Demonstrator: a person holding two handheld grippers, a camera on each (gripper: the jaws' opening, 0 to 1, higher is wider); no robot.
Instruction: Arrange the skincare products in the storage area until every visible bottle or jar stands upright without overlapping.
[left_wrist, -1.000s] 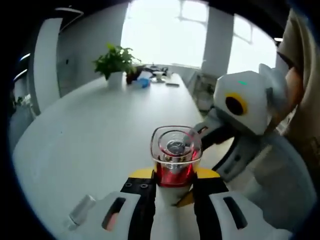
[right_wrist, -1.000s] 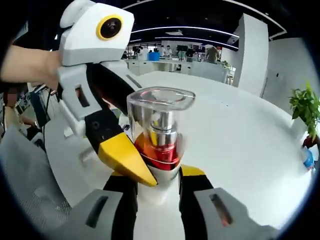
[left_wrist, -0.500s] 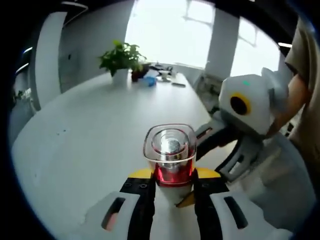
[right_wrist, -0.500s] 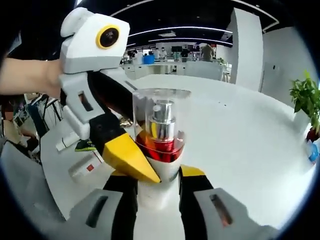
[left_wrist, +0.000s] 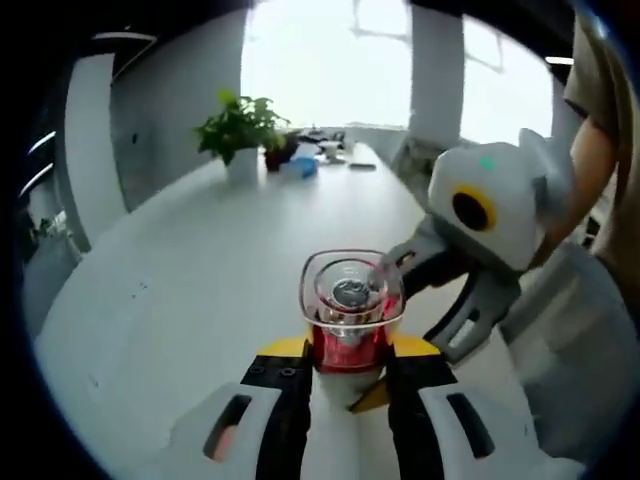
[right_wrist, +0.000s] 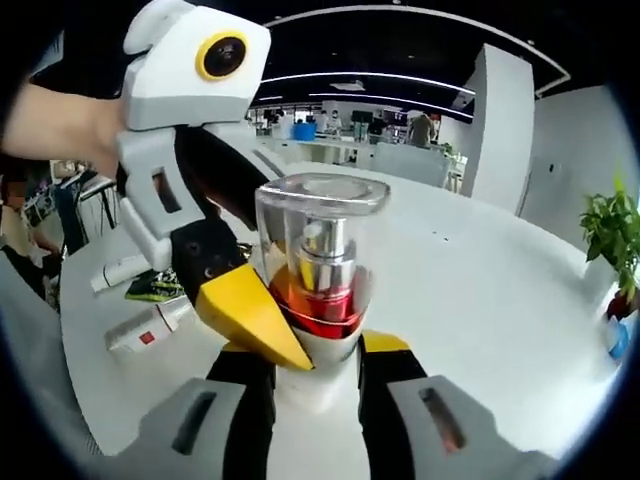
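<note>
1. You had both grippers closed on one red pump bottle (right_wrist: 318, 270) with a clear cap; your right gripper (right_wrist: 315, 365) held its base, and your left gripper (left_wrist: 347, 372) pinched it from the other side, its yellow tip against the red body.
2. The bottle was upright, lifted above the white table (left_wrist: 210, 260); I judged this the carrying step.
3. Two white tubes (right_wrist: 148, 325) lay flat near the table's edge.
4. Next you needed a level descent onto bare tabletop, releasing one gripper at a time.

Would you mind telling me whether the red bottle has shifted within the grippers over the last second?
No. The red bottle sits between the same yellow fingertips throughout; only the background shifts.
</note>
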